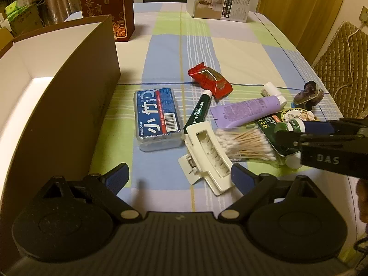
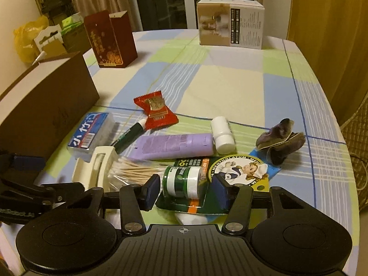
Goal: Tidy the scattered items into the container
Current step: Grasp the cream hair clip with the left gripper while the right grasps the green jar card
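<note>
The left gripper (image 1: 179, 177) hovers wide open at the bottom of its view, above the checked cloth of the bench (image 1: 230, 50), with a white hair claw clip (image 1: 207, 151) between its pads. The brown container (image 1: 76, 96) fills the left of that frame, its white inside bare where it shows.

In the right wrist view, the right gripper (image 2: 187, 189) sits low in the frame with its jaws parted on either side of a small green jar (image 2: 181, 180) on a printed card; whether the pads touch it is unclear.

Above the jar lie a bag of cotton swabs (image 2: 135, 171), a purple tube (image 2: 174, 146), a white bottle (image 2: 222, 134), a green tube (image 2: 130, 135), a blue floss box (image 2: 90, 133) and a red snack packet (image 2: 155, 110). A dark fabric piece (image 2: 279, 143) lies at the right.
</note>
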`<action>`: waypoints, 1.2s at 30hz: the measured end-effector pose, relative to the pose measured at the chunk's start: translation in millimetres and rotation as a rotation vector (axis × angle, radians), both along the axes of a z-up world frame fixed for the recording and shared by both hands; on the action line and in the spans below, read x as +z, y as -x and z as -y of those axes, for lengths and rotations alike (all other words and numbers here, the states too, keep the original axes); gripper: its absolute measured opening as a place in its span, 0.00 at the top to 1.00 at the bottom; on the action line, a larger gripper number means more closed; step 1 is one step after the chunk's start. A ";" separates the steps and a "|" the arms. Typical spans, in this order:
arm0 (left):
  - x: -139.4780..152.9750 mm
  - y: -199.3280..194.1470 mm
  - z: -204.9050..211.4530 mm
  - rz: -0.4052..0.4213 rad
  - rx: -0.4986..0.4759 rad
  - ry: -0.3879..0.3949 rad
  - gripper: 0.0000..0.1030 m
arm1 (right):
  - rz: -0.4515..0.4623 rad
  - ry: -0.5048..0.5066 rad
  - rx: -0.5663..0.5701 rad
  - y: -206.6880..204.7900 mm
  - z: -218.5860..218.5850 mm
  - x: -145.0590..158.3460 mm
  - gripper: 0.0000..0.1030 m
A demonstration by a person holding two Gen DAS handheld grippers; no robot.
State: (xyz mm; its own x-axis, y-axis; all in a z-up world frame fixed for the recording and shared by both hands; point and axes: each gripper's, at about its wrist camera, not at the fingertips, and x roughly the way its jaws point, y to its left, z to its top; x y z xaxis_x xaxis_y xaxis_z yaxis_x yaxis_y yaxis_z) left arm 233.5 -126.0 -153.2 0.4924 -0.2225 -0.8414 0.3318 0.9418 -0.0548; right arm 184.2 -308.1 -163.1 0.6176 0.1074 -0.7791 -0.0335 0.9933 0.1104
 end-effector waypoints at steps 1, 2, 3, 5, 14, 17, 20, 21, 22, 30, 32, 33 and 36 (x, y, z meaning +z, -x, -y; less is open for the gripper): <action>-0.7 -0.4 0.3 -0.002 0.000 0.003 0.09 | 0.008 0.009 0.002 -0.1 -0.9 -1.0 0.48; -1.6 -0.9 0.8 -0.005 -0.001 0.004 0.09 | 0.012 0.015 0.009 -0.6 -1.3 -1.9 0.58; -2.6 -1.3 1.5 -0.009 -0.001 0.005 0.09 | 0.009 0.018 0.014 -1.3 -1.4 -2.9 0.59; -4.3 -2.3 4.3 -0.015 -0.004 0.012 0.09 | 0.012 0.022 0.019 0.1 -1.2 -2.3 0.61; -19.3 -7.5 25.0 -0.022 -0.045 -0.009 0.09 | 0.017 0.004 -0.006 8.4 10.1 9.1 0.63; -27.4 -10.1 26.3 -0.035 -0.039 -0.027 0.14 | 0.011 0.005 -0.009 10.3 12.5 11.6 0.63; -28.9 -10.4 22.4 -0.043 -0.042 -0.018 0.46 | 0.008 0.020 0.006 13.0 10.9 12.8 0.63; -28.0 -9.7 20.3 -0.040 -0.045 -0.022 0.55 | 0.005 0.025 0.014 13.8 10.0 12.9 0.63; -27.2 -9.1 17.9 -0.049 -0.048 -0.029 0.58 | 0.003 0.030 0.020 14.5 9.2 13.1 0.63; -22.9 7.6 1.0 -0.100 -0.057 -0.064 0.47 | -0.005 0.078 0.071 18.8 -1.2 12.0 0.63; -20.0 7.7 4.9 -0.050 -0.063 -0.089 0.34 | 0.002 0.114 0.085 18.6 -6.5 11.7 0.63; -18.4 6.8 7.3 -0.024 -0.068 -0.102 0.29 | 0.005 0.122 0.096 18.2 -8.1 11.2 0.63; -17.8 3.5 13.8 0.043 -0.099 -0.137 0.28 | -0.002 0.144 0.112 17.3 -12.8 7.2 0.29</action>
State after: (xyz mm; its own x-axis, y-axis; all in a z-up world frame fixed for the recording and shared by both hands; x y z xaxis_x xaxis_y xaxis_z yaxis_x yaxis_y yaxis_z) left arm 230.1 -139.8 -171.0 0.5105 -0.1562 -0.8456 0.4221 0.9022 0.0882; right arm 166.9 -295.3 -155.9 0.6063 0.0630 -0.7928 -0.1449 0.9889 -0.0323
